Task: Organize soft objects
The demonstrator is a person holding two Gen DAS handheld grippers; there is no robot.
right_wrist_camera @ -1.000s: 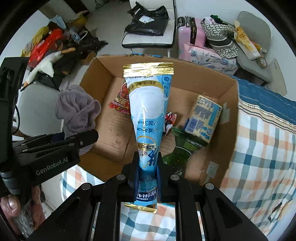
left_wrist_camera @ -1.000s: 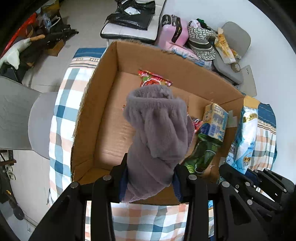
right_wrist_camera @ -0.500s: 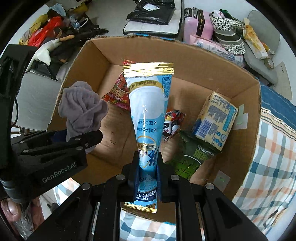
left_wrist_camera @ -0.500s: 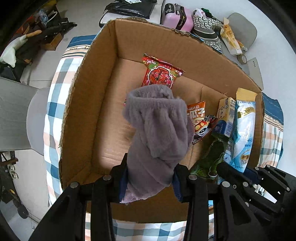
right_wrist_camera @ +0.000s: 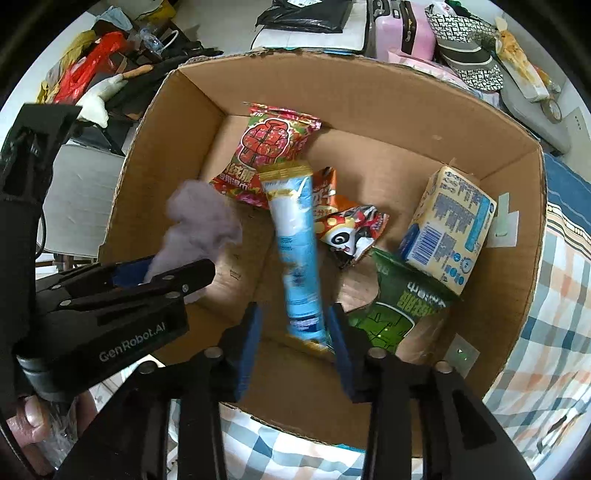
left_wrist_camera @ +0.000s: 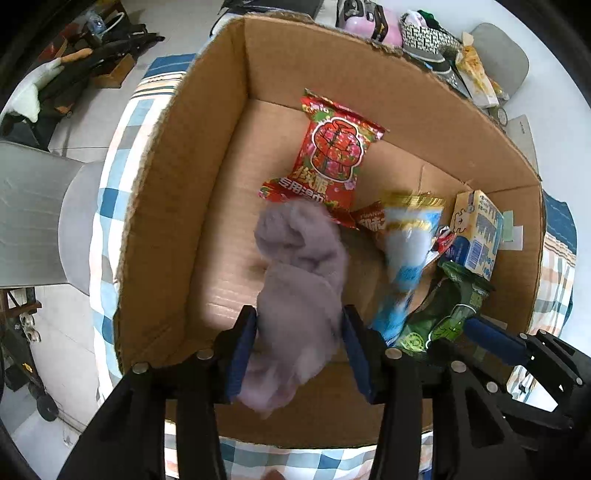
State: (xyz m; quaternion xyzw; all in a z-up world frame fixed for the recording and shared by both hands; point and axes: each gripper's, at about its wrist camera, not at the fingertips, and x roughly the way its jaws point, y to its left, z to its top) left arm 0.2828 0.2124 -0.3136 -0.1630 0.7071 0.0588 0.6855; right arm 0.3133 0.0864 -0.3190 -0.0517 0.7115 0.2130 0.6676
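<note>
The purple fleece cloth (left_wrist_camera: pixel 301 291) is soft and fuzzy, bunched into a lumpy roll, its outline blurred. It sits between the spread blue-padded jaws of the left tongs (left_wrist_camera: pixel 300 332), which are parted wider than the cloth with a gap showing at the right pad, so nothing is clamped. It hangs over the near half of the cardboard box (left_wrist_camera: pixel 221 155), at about 6 o'clock in the left wrist view.

The blue-and-white packet (right_wrist_camera: pixel 297 258), long and tapered with a gold crimped top, is also blurred. It lies between the jaws of the right tongs (right_wrist_camera: pixel 293 325), which stand wide apart with space on both sides of the packet; its gold end points to 12 o'clock.

Inside the box, a red snack bag (right_wrist_camera: pixel 273 147) lies toward 12 o'clock, an orange panda packet (right_wrist_camera: pixel 351 229) at the centre, a pale yellow carton (right_wrist_camera: pixel 448 229) at 3 o'clock and a green bag (right_wrist_camera: pixel 399 306) toward 4 o'clock.

The box rests on a checked cloth (right_wrist_camera: pixel 546 332) in blue, orange and white. Beyond it, at 12 to 1 o'clock, a pink suitcase (right_wrist_camera: pixel 406 33) and a patterned hat (right_wrist_camera: pixel 469 62) lie on the pale floor, with a red bag (right_wrist_camera: pixel 92 62) among clutter at 10 o'clock.
</note>
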